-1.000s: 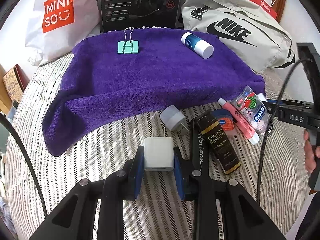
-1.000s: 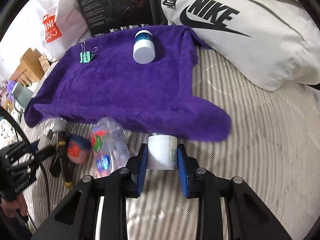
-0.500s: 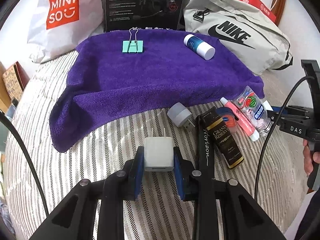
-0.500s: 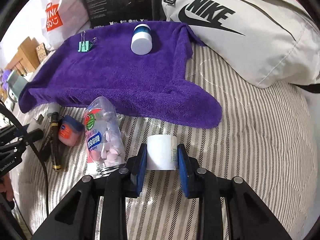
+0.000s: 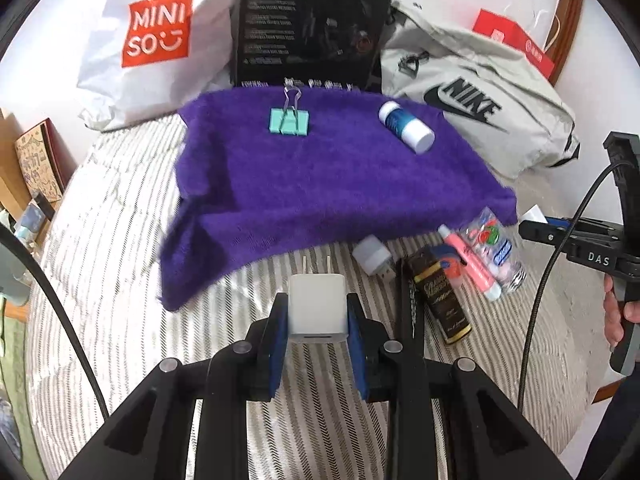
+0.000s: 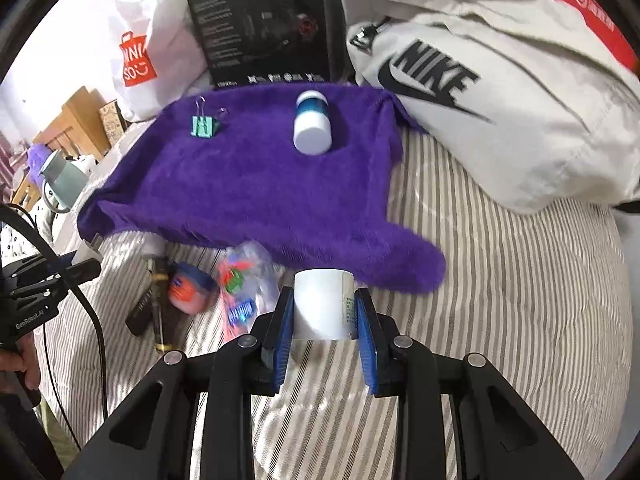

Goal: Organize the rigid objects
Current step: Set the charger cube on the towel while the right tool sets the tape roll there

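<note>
Left gripper (image 5: pixel 318 316): blue ribbed pads closed on a white, smooth, cube-shaped USB wall charger (image 5: pixel 317 307), two metal prongs pointing forward, held above the striped bedcover (image 5: pixel 120 280). Right gripper (image 6: pixel 323 316): pads clamped on a white cylindrical bottle (image 6: pixel 322 304) with a printed label strip on its right side, just in front of the near corner of the purple towel (image 6: pixel 256 184). Towel is plush, shaggy pile, spread flat. On it, well apart: a mint-green binder clip (image 5: pixel 289 121) with wire handles, and a blue-and-white capped cylinder (image 5: pixel 406 127) lying on its side. On the bedcover just off the towel's near edge, a loose cluster: small white rounded plug adapter (image 5: pixel 372 256), dark rectangular box with gold lettering (image 5: pixel 440 296), pink tube (image 5: pixel 470 264), clear plastic bottle with colourful label (image 5: pixel 496 248). Behind the towel: black glossy carton (image 5: pixel 312 24), white Miniso bag (image 5: pixel 148 40), grey Nike fabric bag (image 5: pixel 476 108).
</note>
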The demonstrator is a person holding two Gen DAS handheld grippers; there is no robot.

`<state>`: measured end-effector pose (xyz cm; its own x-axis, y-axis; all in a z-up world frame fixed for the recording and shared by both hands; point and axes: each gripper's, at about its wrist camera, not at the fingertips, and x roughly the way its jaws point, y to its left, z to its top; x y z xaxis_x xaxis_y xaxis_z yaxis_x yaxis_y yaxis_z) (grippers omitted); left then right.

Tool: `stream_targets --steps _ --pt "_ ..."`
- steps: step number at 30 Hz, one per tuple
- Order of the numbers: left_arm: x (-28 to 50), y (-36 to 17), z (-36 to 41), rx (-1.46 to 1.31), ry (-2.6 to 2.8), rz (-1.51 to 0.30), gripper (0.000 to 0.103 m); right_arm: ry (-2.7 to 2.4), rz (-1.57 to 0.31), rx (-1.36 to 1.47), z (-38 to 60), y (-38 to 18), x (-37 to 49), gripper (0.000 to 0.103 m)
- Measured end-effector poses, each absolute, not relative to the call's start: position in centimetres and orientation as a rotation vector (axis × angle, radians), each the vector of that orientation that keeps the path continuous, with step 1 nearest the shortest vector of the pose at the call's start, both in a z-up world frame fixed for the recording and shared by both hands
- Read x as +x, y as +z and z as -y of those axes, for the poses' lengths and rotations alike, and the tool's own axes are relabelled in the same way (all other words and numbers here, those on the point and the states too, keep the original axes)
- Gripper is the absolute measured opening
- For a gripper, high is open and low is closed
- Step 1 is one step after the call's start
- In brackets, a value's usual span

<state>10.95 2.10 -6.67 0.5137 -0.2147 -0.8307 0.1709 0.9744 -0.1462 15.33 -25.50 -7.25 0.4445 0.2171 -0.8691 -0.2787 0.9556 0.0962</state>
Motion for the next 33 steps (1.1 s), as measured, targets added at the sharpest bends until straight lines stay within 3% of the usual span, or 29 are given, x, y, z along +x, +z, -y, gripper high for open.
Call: stream_targets --steps 16,33 --pt "16.9 -3.1 -3.9 -0.037 -0.194 -0.93 0.026 0.306 -1.009 -0.111 24.7 -4.6 21.2 0.029" --pt "25.4 -5.5 -3.2 -0.03 -0.187 -0.982 0.026 0.282 -1.064 -0.192 22.4 -8.4 29.4 0.029"
